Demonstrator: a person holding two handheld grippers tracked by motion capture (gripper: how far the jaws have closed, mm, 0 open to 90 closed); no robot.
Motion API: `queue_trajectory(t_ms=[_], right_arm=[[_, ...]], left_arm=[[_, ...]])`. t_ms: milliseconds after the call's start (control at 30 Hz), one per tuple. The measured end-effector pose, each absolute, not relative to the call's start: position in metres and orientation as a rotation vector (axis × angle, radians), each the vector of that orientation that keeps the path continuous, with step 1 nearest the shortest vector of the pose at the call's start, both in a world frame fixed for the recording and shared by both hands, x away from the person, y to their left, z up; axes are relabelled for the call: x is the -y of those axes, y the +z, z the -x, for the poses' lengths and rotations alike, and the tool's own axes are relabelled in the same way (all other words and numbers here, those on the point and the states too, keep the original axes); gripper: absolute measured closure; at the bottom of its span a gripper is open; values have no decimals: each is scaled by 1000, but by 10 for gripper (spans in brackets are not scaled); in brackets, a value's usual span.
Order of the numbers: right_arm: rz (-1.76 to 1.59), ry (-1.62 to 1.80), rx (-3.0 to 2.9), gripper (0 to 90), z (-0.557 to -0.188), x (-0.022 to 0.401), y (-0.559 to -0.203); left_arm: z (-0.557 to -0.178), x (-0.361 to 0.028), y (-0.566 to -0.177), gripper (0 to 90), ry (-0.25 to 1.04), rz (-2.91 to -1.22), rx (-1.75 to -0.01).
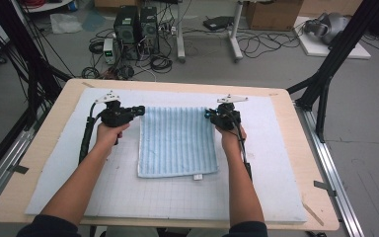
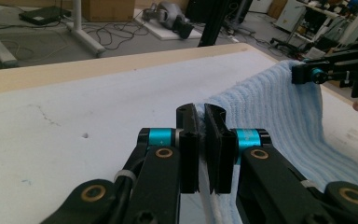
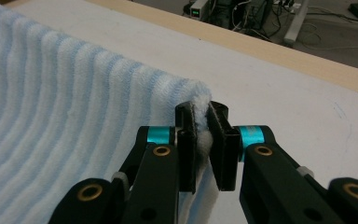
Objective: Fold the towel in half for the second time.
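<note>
A light blue striped towel [image 1: 177,143] lies on the white mat, its far edge lifted slightly at both corners. My left gripper [image 1: 140,109] is shut on the far left corner; in the left gripper view the jaws [image 2: 200,112] stand nearly together with the towel [image 2: 270,102] edge pinched low between them. My right gripper [image 1: 208,114] is shut on the far right corner. In the right gripper view its pads [image 3: 201,109] squeeze a fold of the towel [image 3: 74,107]. The right gripper [image 2: 307,74] is also visible far off in the left gripper view.
A white gridded mat [image 1: 276,163] covers most of the wooden table [image 1: 321,217]. Black frame posts [image 1: 325,79] stand at both far corners. Computers and cables [image 1: 138,34] sit on the floor beyond the table.
</note>
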State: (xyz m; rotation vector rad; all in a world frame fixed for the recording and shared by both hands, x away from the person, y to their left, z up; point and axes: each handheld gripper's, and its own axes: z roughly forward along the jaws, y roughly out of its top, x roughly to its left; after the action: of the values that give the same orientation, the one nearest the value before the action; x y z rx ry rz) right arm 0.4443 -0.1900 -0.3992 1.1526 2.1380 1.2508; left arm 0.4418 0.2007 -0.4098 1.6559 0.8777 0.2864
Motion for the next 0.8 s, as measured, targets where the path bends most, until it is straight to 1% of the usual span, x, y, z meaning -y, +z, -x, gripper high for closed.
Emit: queue_trajectory(t_ms=[233,300,567,800], right_arm=[[-1142,1310,-2136,821,-431,196,-395],[-1134,1338,-2125,820,-426,199,-394],[-1090,1443,-2127,814,-408,209,-387],[-1023,1500,-2139,812,-391,216,-384]], left_arm=[[-428,-200,-397,841,273,-1688,-837],[-420,-198,-394,841,298,-1675,-808],[-401,-201,-388,841,293,-1662,-774],[-374,-204,-389,841,294,-1670,-723]])
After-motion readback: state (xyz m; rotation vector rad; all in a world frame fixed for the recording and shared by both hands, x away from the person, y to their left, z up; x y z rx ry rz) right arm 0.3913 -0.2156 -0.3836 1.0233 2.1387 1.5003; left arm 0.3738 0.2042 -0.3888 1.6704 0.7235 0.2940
